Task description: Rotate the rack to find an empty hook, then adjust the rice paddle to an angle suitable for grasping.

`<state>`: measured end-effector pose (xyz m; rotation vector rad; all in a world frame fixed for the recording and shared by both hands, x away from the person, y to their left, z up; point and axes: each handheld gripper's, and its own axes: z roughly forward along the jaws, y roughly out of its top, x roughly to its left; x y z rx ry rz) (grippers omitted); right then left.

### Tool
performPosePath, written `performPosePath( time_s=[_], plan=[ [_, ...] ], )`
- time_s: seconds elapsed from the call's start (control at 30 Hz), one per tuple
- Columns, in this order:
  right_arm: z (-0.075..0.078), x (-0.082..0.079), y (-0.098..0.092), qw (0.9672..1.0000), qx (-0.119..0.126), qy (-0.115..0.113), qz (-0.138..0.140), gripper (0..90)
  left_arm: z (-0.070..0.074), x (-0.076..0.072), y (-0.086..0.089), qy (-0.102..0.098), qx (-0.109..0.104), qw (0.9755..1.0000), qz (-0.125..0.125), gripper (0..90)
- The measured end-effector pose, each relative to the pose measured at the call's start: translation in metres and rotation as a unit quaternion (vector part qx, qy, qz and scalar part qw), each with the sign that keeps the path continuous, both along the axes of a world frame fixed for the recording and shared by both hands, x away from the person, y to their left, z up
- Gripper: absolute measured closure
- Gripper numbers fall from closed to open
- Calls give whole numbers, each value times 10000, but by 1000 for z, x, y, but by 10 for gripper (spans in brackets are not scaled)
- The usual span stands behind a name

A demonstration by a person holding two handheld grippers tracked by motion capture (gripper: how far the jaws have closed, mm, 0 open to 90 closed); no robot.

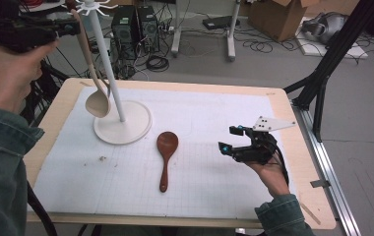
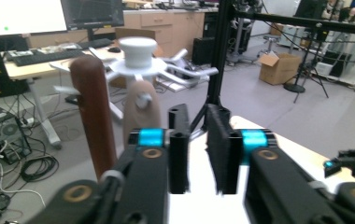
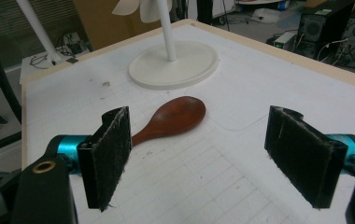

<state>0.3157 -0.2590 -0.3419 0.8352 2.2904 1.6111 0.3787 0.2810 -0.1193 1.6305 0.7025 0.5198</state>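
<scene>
Left gripper [image 1: 72, 27] is up by the top of the white rack [image 1: 107, 64], jaws a small gap apart with nothing between them; the pale wooden ladle [image 1: 92, 73] hangs there. Right gripper [image 1: 232, 140] hovers wide open and empty near the dark spoon [image 1: 166, 155] lying on the mat [image 1: 200, 128].

Black right gripper [image 1: 232, 139] with cyan fittings, brass screws, grey three-cornered plate; green denim sleeves [image 1: 0, 162].
</scene>
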Motion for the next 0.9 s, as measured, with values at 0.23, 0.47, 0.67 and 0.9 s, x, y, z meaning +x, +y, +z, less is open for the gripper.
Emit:
performPosePath(
  time_s=[0.23, 0.47, 0.67, 0.9],
  plan=[
    [-3, 1, 3, 10000, -77, 54, -19, 222, -20, -8, 1, 86, 231, 9995, -191, 625],
    [-4, 1, 9, 9999, -85, 89, -42, 220, -50, -17, -5, 168, 390, 9982, -422, 531],
    [-4, 0, 17, 9999, -125, 62, 9, 219, -73, -24, -11, 202, 458, 9971, -565, 465],
    [-9, 0, 27, 9997, -184, 163, 88, 219, -102, -30, -13, 317, 499, 9964, -613, 409]
  ],
)
